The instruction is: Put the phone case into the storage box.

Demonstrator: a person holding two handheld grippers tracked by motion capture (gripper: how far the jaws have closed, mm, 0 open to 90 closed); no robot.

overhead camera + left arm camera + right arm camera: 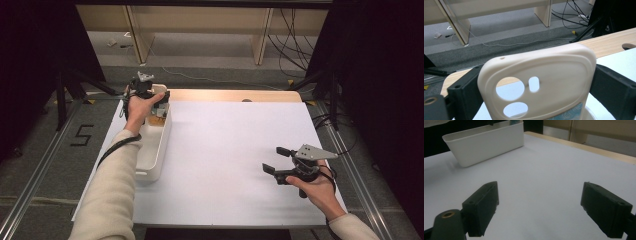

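phone case [554,75]: light, bendy silicone, kinda grippy | left claw [536,92] pinches it by both long edges, avoid the camera cutouts | right claw [546,210] wide, empty over the table [544,167]

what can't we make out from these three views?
- Phone case, left gripper view: its lower end is cut off by the bottom edge, and whether the left gripper presses on it or only stands beside it is unclear.
- White bin, high view: the contents at its far end are too small to identify and partly covered by the left hand.
- Right gripper view: the bin's interior is hidden behind its near wall.
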